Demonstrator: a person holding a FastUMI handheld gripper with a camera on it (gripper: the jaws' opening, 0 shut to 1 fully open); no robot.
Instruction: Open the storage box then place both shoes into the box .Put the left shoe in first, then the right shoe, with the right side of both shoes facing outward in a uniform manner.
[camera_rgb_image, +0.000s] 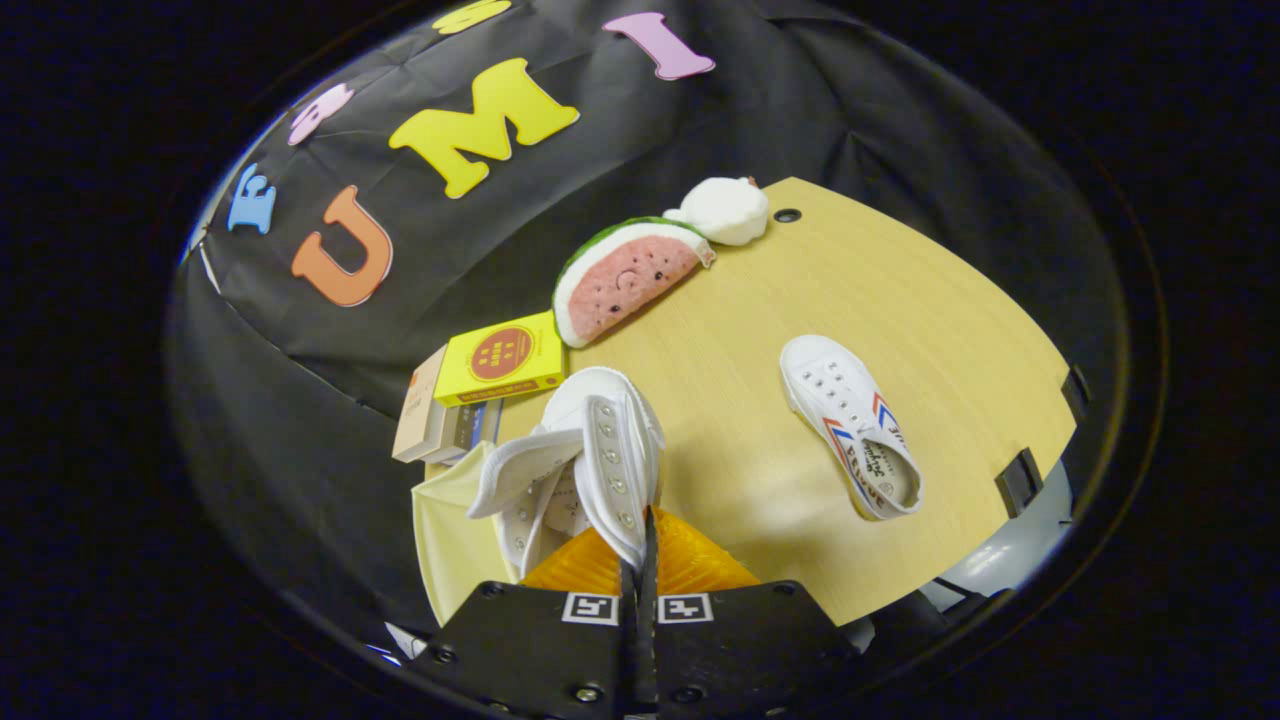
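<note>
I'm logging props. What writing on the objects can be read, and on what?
Yellow box: emblem print too small to read.
Shoe on the table: insole and side print too blurred.
Held shoe: no writing visible; the gripper has its fingers shut on it.

Print on the lying shoe (852, 425) insole and yellow box (500, 358), both illegible

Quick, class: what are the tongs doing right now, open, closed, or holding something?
Tongs: closed, pinching the side wall of a white shoe between both fingers, held above the table.
</note>
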